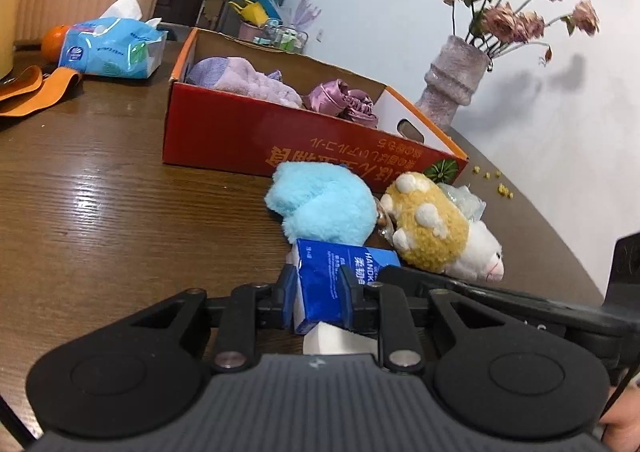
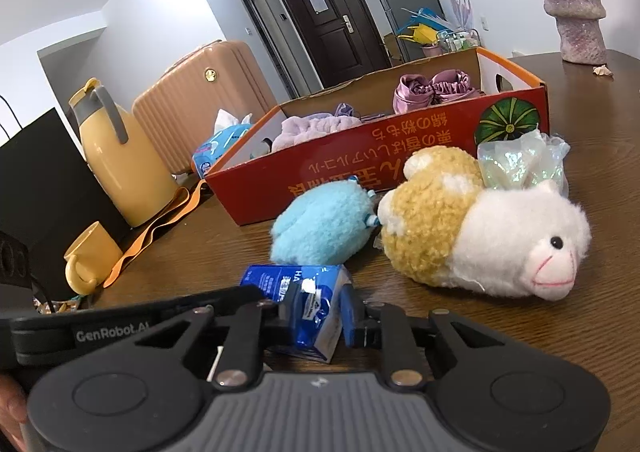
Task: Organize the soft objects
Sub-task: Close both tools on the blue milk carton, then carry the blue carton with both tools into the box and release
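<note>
Both the left gripper (image 1: 319, 298) and the right gripper (image 2: 313, 316) are clamping the blue tissue pack (image 1: 336, 284) between their jaws, likely sharing its soft bulk for lifting toward the red box (image 1: 256, 131) lying beyond them.

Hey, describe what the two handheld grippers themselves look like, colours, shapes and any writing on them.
Both are matte black. The left gripper and right gripper each have a ribbed dark grey body flanked by two round black discs, black linkage bars with silver pivot pins, and blue pads on the fingers. In the right wrist view, white "GenRobot.AI" lettering marks the other gripper's side.
</note>
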The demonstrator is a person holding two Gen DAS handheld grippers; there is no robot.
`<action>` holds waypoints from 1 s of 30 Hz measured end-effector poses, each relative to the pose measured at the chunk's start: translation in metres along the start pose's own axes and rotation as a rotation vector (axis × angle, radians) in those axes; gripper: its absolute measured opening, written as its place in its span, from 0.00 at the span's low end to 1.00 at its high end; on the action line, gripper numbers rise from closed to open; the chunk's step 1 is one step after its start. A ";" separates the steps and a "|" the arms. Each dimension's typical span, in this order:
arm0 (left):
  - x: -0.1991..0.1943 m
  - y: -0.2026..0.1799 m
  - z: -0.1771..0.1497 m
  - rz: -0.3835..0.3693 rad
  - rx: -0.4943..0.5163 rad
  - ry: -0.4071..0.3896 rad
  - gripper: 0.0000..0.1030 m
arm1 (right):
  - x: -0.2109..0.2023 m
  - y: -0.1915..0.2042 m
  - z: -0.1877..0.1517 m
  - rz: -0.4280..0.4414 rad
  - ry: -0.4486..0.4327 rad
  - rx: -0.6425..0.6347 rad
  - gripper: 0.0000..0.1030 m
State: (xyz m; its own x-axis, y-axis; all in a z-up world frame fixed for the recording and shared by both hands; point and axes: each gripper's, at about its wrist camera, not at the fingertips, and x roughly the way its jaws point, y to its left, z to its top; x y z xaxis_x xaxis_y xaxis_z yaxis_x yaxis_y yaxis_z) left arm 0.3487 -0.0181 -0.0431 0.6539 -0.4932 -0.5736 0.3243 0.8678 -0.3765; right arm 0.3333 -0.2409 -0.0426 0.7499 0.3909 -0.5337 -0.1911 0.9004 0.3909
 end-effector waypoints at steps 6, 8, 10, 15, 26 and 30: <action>-0.033 -0.021 0.000 -0.013 0.005 -0.056 0.19 | -0.038 0.009 0.002 0.017 -0.066 -0.029 0.17; -0.047 -0.032 -0.004 -0.016 0.007 -0.074 0.19 | -0.054 0.013 0.001 0.021 -0.091 -0.040 0.17; -0.059 -0.042 -0.008 -0.017 0.012 -0.091 0.19 | -0.070 0.017 -0.001 0.025 -0.113 -0.056 0.17; -0.084 -0.066 -0.018 -0.024 0.034 -0.124 0.19 | -0.106 0.020 -0.010 0.038 -0.155 -0.067 0.17; -0.092 -0.088 -0.010 -0.035 0.070 -0.171 0.19 | -0.132 0.011 0.001 0.068 -0.199 -0.052 0.17; -0.073 -0.084 0.035 -0.030 0.089 -0.215 0.19 | -0.111 0.014 0.045 0.057 -0.221 -0.121 0.17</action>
State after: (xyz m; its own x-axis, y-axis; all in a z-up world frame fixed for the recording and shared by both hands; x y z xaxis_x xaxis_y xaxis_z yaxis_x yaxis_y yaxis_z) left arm 0.2975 -0.0533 0.0558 0.7708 -0.5026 -0.3914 0.3982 0.8598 -0.3197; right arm 0.2757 -0.2806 0.0557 0.8534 0.4028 -0.3310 -0.3020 0.8995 0.3158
